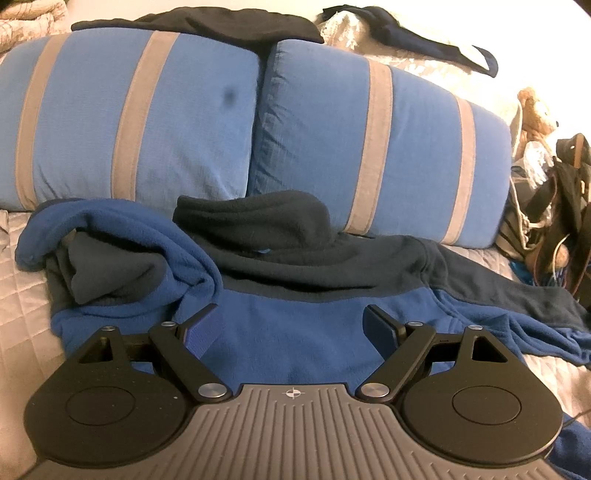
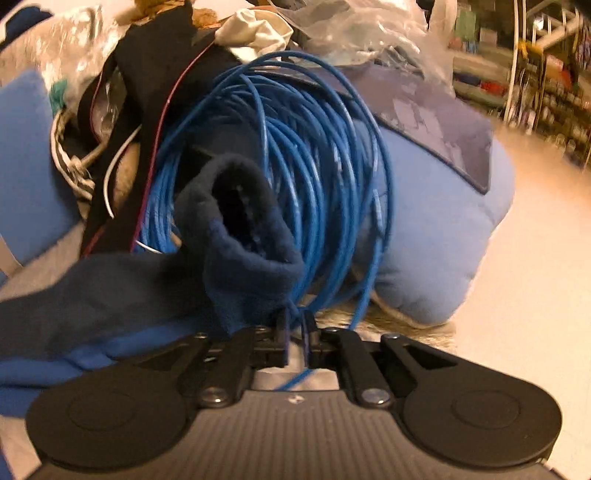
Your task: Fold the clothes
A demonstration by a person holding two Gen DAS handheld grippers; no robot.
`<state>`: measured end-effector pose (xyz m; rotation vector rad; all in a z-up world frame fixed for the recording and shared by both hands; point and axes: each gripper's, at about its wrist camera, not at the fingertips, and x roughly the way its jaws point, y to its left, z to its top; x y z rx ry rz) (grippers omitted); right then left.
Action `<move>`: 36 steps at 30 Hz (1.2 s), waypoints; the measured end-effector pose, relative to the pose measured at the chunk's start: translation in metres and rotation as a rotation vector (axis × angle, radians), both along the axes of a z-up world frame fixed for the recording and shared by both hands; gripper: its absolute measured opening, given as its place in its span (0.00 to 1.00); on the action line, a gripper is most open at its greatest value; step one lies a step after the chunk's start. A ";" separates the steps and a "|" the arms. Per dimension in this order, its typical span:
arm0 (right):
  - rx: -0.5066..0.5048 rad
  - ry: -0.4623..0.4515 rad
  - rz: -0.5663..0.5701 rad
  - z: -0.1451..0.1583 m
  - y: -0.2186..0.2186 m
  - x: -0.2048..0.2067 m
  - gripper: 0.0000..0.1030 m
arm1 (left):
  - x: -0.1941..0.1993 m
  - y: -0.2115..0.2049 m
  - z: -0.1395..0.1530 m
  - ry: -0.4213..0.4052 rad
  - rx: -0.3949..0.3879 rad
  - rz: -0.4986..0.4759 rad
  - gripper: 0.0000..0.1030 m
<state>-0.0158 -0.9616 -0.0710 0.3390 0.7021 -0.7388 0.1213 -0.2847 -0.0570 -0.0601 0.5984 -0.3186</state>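
Note:
A blue fleece jacket [image 1: 295, 332] with a navy yoke and hood [image 1: 255, 221] lies spread on the quilted bed, its left sleeve [image 1: 122, 243] bunched up. My left gripper [image 1: 291, 325] hovers over the jacket's back, open, with nothing between its fingers. In the right wrist view the jacket's navy sleeve cuff [image 2: 243, 240] stands upright, its opening facing me. My right gripper [image 2: 295, 332] is shut on the cuff's lower edge. A strand of blue cable [image 2: 295, 380] also runs between the fingers.
Two blue pillows with grey stripes [image 1: 380, 147] lean behind the jacket, dark clothes [image 1: 207, 26] on top. A coil of blue cable [image 2: 295, 166], dark straps [image 2: 147, 92], plastic bags [image 2: 351, 26] and a light blue cushion [image 2: 443, 221] crowd the bed's right side.

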 end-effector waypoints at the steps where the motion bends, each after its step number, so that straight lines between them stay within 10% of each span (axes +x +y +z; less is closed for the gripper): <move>1: -0.041 -0.007 0.023 0.003 0.005 -0.004 0.39 | 0.000 0.000 0.000 0.002 -0.004 0.000 0.81; 5: -0.201 -0.045 0.145 0.019 0.026 -0.018 0.60 | 0.002 0.001 0.001 0.007 -0.017 -0.007 0.81; 10: -0.328 -0.022 0.358 0.029 0.035 -0.007 0.61 | 0.001 0.001 0.000 0.009 -0.016 -0.012 0.81; 14: -0.479 0.093 0.489 0.021 0.037 0.020 0.16 | 0.001 0.000 0.000 0.008 -0.007 -0.010 0.81; 22: -0.649 0.142 0.300 0.014 0.016 0.061 0.15 | 0.002 -0.001 -0.002 0.011 0.010 -0.005 0.81; 30: -0.622 0.086 0.243 0.031 0.036 0.062 0.84 | -0.001 0.001 0.000 -0.017 0.009 -0.009 0.81; 36: -0.504 -0.118 0.359 0.087 0.089 0.050 1.00 | -0.014 0.015 0.027 -0.090 0.021 0.023 0.81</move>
